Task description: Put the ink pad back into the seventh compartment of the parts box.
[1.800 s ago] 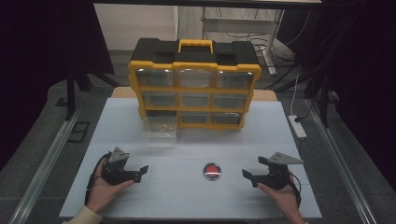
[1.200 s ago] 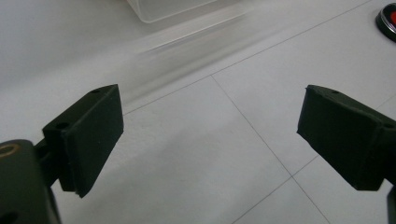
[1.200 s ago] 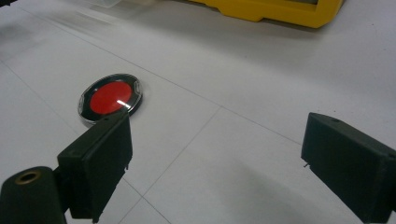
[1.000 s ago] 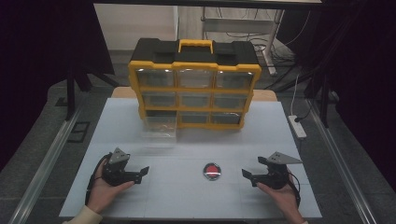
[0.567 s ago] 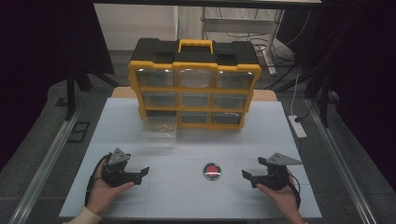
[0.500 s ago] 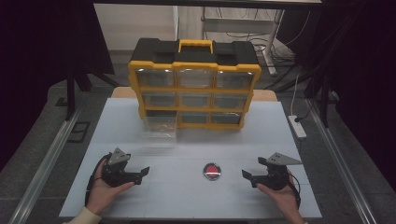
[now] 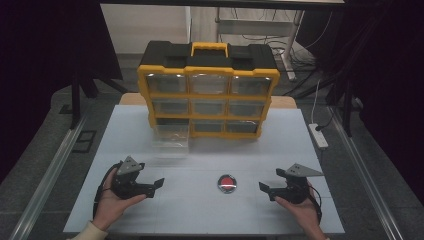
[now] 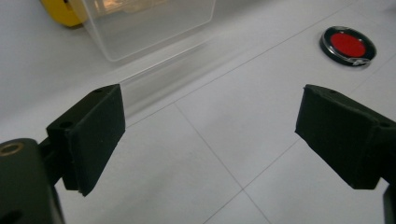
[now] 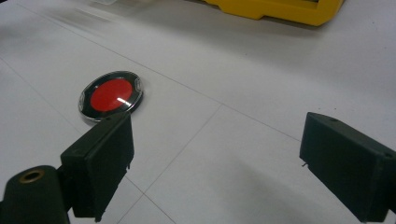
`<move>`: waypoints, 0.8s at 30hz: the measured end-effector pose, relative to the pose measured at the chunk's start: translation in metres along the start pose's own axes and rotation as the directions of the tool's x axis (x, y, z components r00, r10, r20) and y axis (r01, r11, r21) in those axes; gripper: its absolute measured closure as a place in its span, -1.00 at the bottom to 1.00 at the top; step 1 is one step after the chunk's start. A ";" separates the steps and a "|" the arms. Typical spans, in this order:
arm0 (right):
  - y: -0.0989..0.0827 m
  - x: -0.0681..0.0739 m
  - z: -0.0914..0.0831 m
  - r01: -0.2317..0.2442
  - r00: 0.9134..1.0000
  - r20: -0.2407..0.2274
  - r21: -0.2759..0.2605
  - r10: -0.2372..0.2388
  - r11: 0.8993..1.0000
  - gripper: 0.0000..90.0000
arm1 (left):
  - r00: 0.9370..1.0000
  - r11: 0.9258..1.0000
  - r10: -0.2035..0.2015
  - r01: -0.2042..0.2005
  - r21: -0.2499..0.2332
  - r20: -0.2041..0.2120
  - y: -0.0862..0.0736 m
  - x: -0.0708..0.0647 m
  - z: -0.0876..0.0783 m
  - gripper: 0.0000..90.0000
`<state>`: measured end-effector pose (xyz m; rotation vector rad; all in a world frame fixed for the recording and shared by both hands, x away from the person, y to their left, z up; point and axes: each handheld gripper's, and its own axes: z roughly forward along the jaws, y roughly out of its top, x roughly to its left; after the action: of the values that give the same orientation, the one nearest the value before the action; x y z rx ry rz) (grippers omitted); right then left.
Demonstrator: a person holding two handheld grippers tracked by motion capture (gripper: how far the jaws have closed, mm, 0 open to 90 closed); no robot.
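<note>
Two grippers sit low over the white table (image 7: 200, 210), one in each hand, both empty. Left gripper (image 7: 159, 184) is at the near left, held by the left hand (image 7: 111, 205); its jaws stand wide apart with only bare table surface between them in the left gripper view. Right gripper (image 7: 264, 189) is at the near right, held by the right hand (image 7: 300, 210); its jaws are also spread wide, nothing between them in the right gripper view. The two point inward, toward each other.

Red disc (image 7: 227, 182) with a dark, shiny rim lies flat on the table between the two grippers, nearer the right one, touching neither. In the right gripper view the disc (image 9: 110, 96) sits just beyond the tip of the jaw at the left of that view. In the left gripper view the disc (image 8: 348, 46) is farther off, upper right.

Yellow and black drawer organiser (image 7: 207, 90) stands upright at the far middle of the table: three rows of three clear-fronted drawers, handle on top. Its bottom-left slot looks open, and a clear plastic drawer (image 7: 171, 135) stands on the table right in front of that slot. The same clear drawer (image 8: 149, 23) shows at the top of the left gripper view, well ahead of the jaws; contents can't be made out.

A white power strip (image 7: 318, 135) lies off the table's right edge.
</note>
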<state>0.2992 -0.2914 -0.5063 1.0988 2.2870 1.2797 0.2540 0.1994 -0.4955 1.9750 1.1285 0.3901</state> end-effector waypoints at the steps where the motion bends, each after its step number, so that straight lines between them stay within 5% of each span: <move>1: 0.000 0.000 0.001 0.000 1.000 -0.001 0.003 0.000 1.000 -0.77 | 1.000 1.000 0.001 -0.001 -0.001 0.002 0.001 0.000 0.000 -0.79; 24: 0.000 0.000 0.002 0.001 1.000 0.001 0.010 -0.001 1.000 -0.77 | 0.996 0.998 0.059 -0.059 -0.001 0.073 0.030 -0.021 0.013 -0.79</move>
<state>0.3004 -0.2901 -0.5077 1.1009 2.2952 1.2688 0.2674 0.1674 -0.4775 2.0109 1.0270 0.3446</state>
